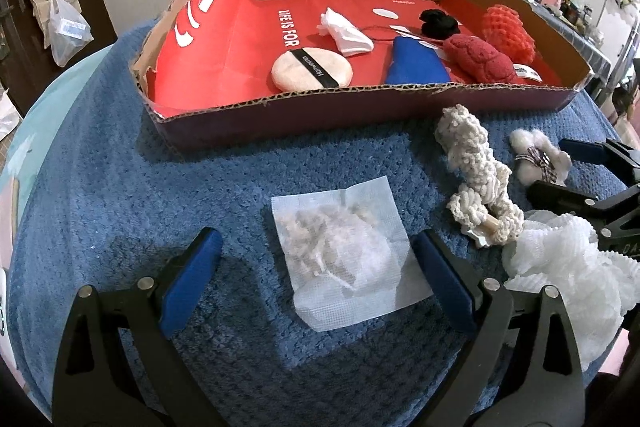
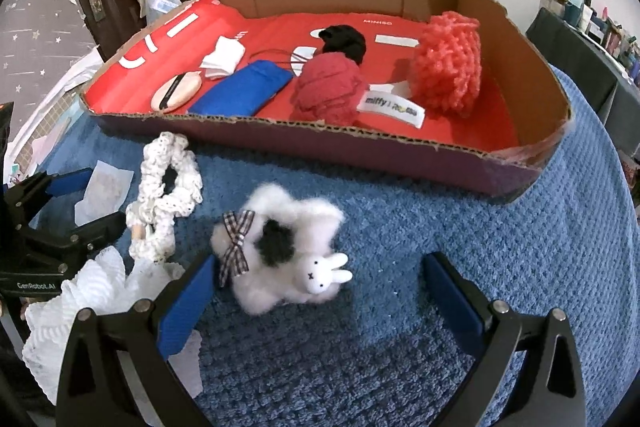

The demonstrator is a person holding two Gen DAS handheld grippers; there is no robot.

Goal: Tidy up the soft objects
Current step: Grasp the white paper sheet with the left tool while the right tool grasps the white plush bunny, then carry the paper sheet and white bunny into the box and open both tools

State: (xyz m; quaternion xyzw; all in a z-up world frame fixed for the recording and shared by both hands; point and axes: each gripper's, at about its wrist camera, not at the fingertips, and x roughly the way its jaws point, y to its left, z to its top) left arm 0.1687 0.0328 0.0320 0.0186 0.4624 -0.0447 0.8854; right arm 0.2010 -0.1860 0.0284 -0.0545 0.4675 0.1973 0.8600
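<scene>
Blue textured towel (image 1: 120,187) covering the work surface, with loose soft items and a box on it.

A shallow cardboard box (image 1: 360,111) sits across the upper half of the frame. Below it, at centre of the left wrist view, lies a white gauze pouch (image 1: 344,259). To its right a cream crocheted scrunchie (image 1: 476,179) rests beside a white mesh bath pouf (image 1: 576,267) at the lower right. In the right wrist view, a fluffy white bunny scrunchie (image 2: 288,259) lies at centre.
</scene>
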